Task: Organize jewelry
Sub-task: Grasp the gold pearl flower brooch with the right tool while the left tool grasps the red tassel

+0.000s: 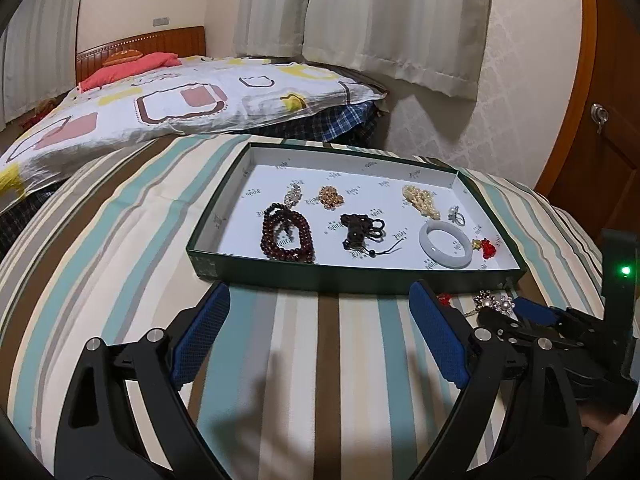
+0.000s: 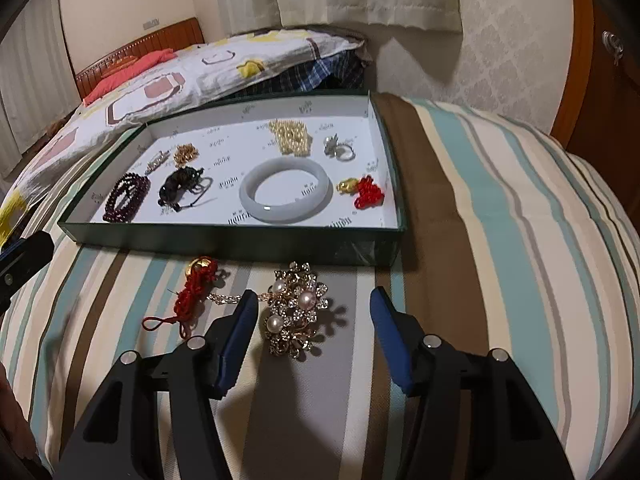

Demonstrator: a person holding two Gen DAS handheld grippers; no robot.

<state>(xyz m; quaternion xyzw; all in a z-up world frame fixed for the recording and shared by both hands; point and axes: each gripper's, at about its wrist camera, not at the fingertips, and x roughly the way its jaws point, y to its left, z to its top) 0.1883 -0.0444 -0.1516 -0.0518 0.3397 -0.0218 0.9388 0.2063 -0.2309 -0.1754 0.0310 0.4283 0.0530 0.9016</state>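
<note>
From the left wrist we see our left gripper [image 1: 320, 308] spread wide, low over the striped bedspread [image 1: 120, 240], aimed at the near wall of the tray [image 1: 320, 280]. The right gripper [image 1: 516, 308] reaches in beside the tray's near right corner.

From the right wrist, our right gripper [image 2: 314, 312] is spread around the brooch [image 2: 296, 308], which lies flat just before the tray's [image 2: 240, 242] near wall, its long axis running away from us. A red charm [image 2: 192, 296] lies just left.
</note>
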